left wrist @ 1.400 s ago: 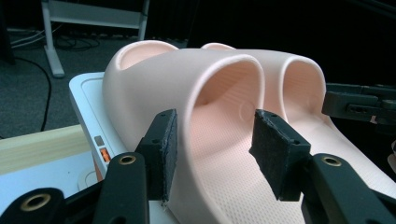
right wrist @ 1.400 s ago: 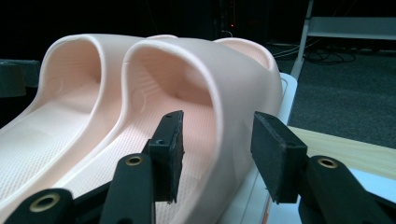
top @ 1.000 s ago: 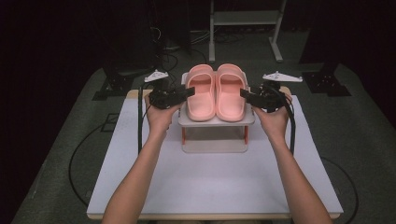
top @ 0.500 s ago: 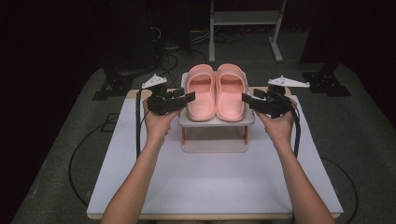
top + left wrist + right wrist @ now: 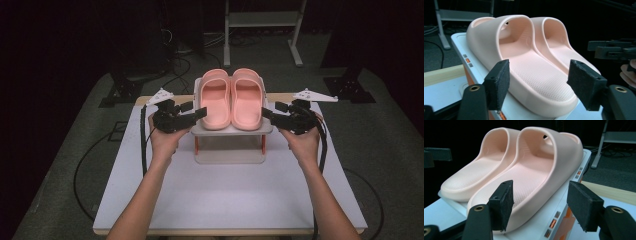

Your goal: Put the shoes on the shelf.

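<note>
A pair of pink slippers stands side by side on a small white rack [image 5: 232, 131] at the table's middle back. The left slipper [image 5: 216, 97] [image 5: 524, 57] lies ahead of my left gripper [image 5: 198, 114] [image 5: 540, 75]. The right slipper [image 5: 247, 97] [image 5: 541, 162] lies ahead of my right gripper [image 5: 266, 114] [image 5: 541, 197]. Both grippers sit level at the rack's sides, pointing inward at the heel ends. Their jaws have just been opening. In each gripper view the near slipper's heel shows through the gap, and the pads [image 5: 499, 82] [image 5: 584, 202] touch nothing.
The rack rests on a white table [image 5: 225, 200] with a wooden back edge. Black cables [image 5: 145, 145] trail from both grippers over the table. A metal stand [image 5: 262, 20] and tripod feet [image 5: 117, 95] sit on the dark floor behind.
Both grippers have drawn outward from the slippers' sides to the rack's edges, and their jaws stand wider. The slippers stay put on the rack.
</note>
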`<state>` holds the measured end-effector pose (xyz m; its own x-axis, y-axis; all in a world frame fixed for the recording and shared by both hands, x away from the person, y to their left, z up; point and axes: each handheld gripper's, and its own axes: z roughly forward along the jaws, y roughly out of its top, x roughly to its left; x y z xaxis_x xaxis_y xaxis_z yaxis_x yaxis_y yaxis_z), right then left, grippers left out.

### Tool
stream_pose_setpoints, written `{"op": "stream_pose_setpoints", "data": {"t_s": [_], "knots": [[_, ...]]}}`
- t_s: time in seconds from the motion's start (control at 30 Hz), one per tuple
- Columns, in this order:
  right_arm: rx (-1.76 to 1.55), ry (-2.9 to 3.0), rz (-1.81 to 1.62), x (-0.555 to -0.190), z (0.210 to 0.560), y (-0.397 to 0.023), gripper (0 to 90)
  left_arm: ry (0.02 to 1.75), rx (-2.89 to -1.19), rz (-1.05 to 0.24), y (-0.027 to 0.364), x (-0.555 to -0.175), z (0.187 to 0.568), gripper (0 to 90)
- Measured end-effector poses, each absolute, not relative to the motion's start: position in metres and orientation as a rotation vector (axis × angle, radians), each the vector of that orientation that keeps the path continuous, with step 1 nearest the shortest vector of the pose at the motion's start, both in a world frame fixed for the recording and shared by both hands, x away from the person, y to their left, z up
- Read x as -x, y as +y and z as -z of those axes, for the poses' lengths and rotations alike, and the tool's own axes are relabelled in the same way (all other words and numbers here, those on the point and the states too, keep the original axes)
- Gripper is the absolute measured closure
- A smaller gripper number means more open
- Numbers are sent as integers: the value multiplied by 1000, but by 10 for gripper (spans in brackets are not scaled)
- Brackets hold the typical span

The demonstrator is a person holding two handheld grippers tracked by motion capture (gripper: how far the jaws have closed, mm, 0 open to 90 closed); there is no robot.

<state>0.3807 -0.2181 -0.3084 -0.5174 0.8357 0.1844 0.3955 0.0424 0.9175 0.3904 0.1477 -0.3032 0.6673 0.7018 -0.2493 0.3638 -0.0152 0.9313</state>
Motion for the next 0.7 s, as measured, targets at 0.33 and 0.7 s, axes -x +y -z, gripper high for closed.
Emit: {"op": "stream_pose_setpoints", "data": {"t_s": [0.33,0.7], "knots": [[-1231,1923,-1485,-369,316,-224,365,862,-1631,-327,152,-376,307,305],[-1229,1933,-1472,-358,323,-231,351,854,-1630,-326,157,-364,315,291]]}}
